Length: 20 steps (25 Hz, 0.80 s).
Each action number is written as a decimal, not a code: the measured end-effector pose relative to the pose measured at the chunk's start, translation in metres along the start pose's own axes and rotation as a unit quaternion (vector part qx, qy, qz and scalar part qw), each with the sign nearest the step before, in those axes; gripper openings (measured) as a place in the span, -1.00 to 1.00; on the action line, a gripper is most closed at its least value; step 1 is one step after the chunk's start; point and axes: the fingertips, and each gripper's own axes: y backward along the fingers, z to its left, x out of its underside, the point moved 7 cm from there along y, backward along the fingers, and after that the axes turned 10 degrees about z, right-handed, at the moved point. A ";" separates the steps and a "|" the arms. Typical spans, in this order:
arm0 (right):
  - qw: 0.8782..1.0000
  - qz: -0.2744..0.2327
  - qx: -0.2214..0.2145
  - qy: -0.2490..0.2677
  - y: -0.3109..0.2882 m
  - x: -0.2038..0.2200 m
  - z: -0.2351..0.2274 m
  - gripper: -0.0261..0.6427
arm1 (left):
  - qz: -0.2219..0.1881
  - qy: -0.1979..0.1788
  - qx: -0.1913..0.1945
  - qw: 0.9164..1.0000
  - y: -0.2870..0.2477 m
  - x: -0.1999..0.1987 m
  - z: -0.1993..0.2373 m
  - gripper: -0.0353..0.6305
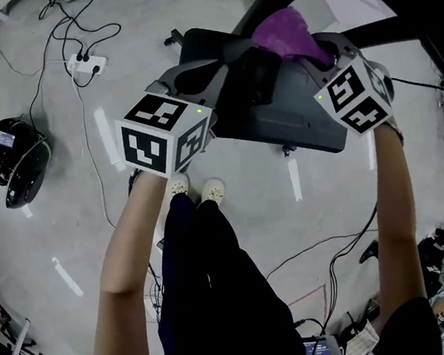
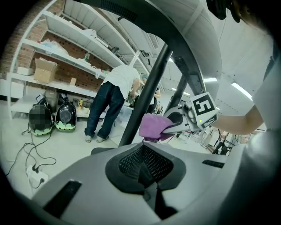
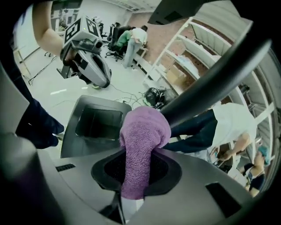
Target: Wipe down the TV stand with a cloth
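**Purple terry cloth (image 3: 142,140) in my right gripper (image 3: 131,200)**

Its jaws are clamped on the tail of the cloth, and the thick rolled end sticks out ahead of them. My left gripper (image 2: 145,171) has its jaws drawn together with nothing between them. It hangs near the right one, pointing toward the same spot and clear of the cloth.

The rolled end lies against the black slanting pole (image 3: 206,83) of the TV stand (image 1: 277,101). It sits low down, where the pole meets the dark grey, tray-shaped base (image 3: 94,127). In my head view both grippers hover over that base, the left at its left edge and the right at its right edge. The cloth is above the far side of the base, at the foot of the pole.

Below my arms I see my dark trousers (image 1: 212,294) and pale shoes (image 1: 198,190) on the light grey floor (image 1: 76,231). Farther out on the floor lie a white power strip (image 1: 86,65) with black cables and a black rounded case (image 1: 15,158).

Beyond the stand, a person in a white shirt and blue jeans (image 2: 109,99) bends toward white metal shelving (image 2: 52,48) set against a brick wall (image 2: 81,55). A cardboard box (image 2: 45,70) stands on one shelf.
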 end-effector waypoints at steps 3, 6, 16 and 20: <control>0.999 0.002 0.015 0.044 0.003 -0.028 -0.005 -0.66 | -0.001 0.007 -0.012 1.000 0.005 0.002 0.011 -0.87; 0.998 -0.007 0.012 0.059 -0.002 -0.059 -0.006 -0.66 | -0.004 0.011 -0.022 1.000 0.012 0.002 0.021 -0.87; 0.989 -0.009 -0.010 0.144 -0.039 -0.143 0.008 -0.66 | -0.004 0.036 -0.060 0.998 0.040 0.014 0.061 -0.87; 0.975 -0.024 -0.013 0.221 -0.066 -0.175 0.017 -0.66 | -0.006 0.047 -0.075 0.996 0.050 0.021 0.080 -0.87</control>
